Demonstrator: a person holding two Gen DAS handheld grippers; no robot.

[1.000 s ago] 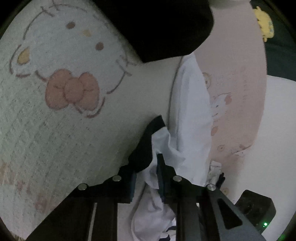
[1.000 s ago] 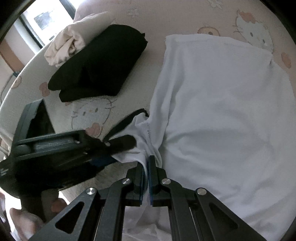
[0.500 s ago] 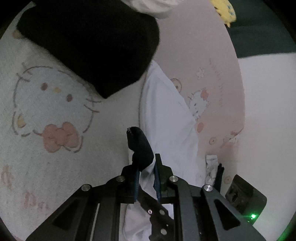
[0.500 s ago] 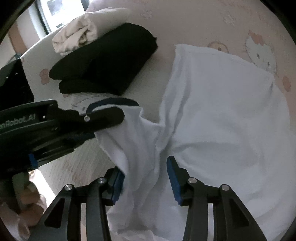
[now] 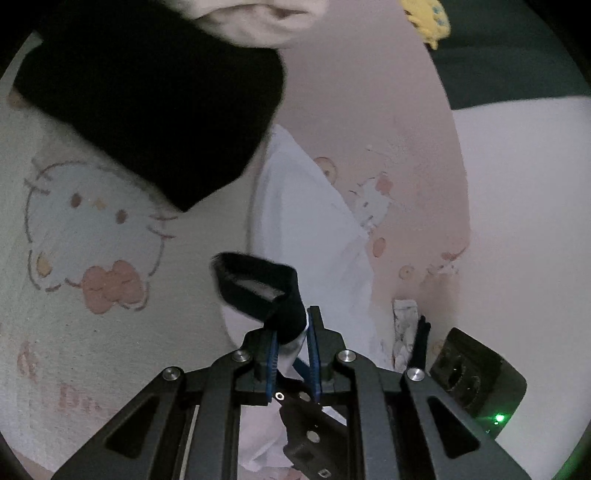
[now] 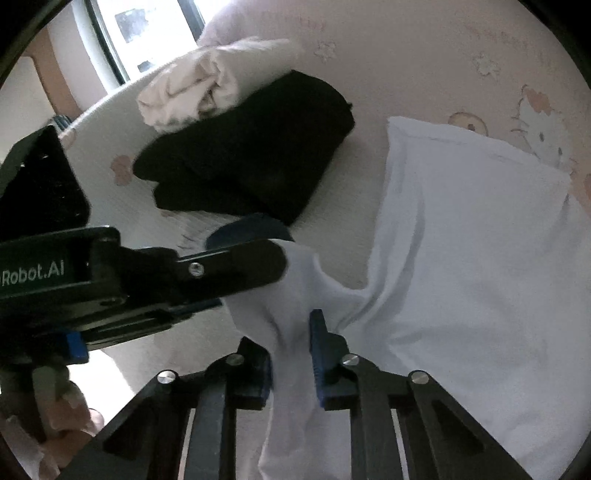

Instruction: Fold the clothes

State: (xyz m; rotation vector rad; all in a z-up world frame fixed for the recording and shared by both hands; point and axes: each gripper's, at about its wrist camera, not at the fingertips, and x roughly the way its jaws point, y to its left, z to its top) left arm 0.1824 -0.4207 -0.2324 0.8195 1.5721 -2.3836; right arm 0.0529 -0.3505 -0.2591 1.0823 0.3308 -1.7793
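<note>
A white shirt point(image 6: 461, 258) with a dark-trimmed sleeve cuff point(image 5: 258, 284) lies on a pink cat-print bedsheet point(image 5: 92, 229). My left gripper point(image 5: 291, 325) is shut on the sleeve just behind the cuff and holds it above the sheet. It also enters the right wrist view, where the left gripper point(image 6: 273, 262) comes in from the left. My right gripper point(image 6: 291, 332) has bunched white sleeve cloth between its blue pads, close to the shirt's body, and its jaws are closing on it. The rest of the shirt point(image 5: 306, 229) lies flat.
A folded black garment point(image 6: 251, 162) lies behind the shirt with a rumpled cream garment point(image 6: 199, 88) on it. A black device with a green light point(image 5: 476, 384) sits at the bed's right edge, with a yellow plush toy point(image 5: 428, 18) farther off. A window point(image 6: 147, 33) is beyond the bed.
The left gripper has risen with the cuff, lifting the sleeve off the sheet. The right gripper opened, moved along the sleeve, and closed again on the cloth nearer the shirt's body.
</note>
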